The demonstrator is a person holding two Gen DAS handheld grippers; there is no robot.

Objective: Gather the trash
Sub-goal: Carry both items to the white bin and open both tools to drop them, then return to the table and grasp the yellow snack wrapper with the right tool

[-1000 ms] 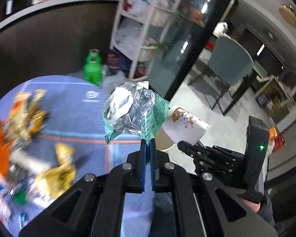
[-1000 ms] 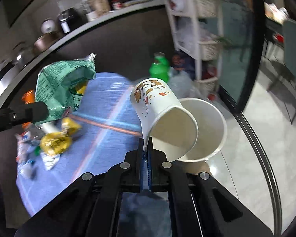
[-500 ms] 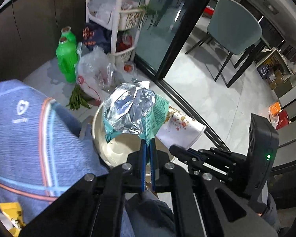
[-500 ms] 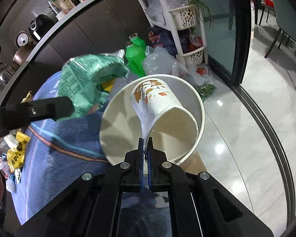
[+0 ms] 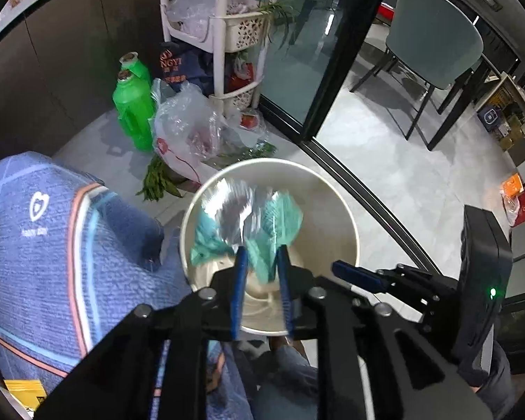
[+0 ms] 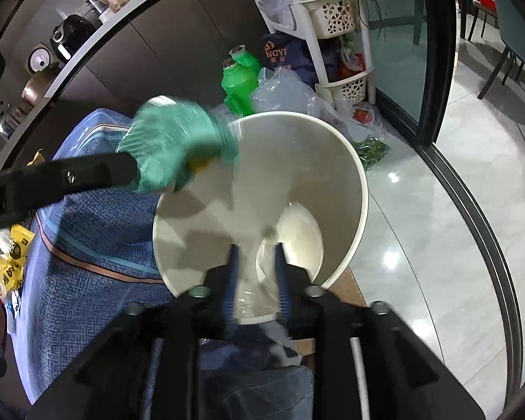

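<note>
Green bottles [image 5: 133, 112] beside white rack [image 5: 224, 35]; teal chair [image 5: 434, 38] beyond glass door [image 5: 297, 52]

floor [image 5: 385, 161]: green jugs [image 5: 133, 112] | plastic bag [image 5: 189, 129] | white bin [image 5: 346, 217]

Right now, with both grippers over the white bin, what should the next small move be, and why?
Probably lift both grippers back toward the table. The left gripper has just been opening its jaws, with the blurred green wrapper still between them over the white bin. The right gripper has also been opening; the paper cup lies inside the bin.
</note>
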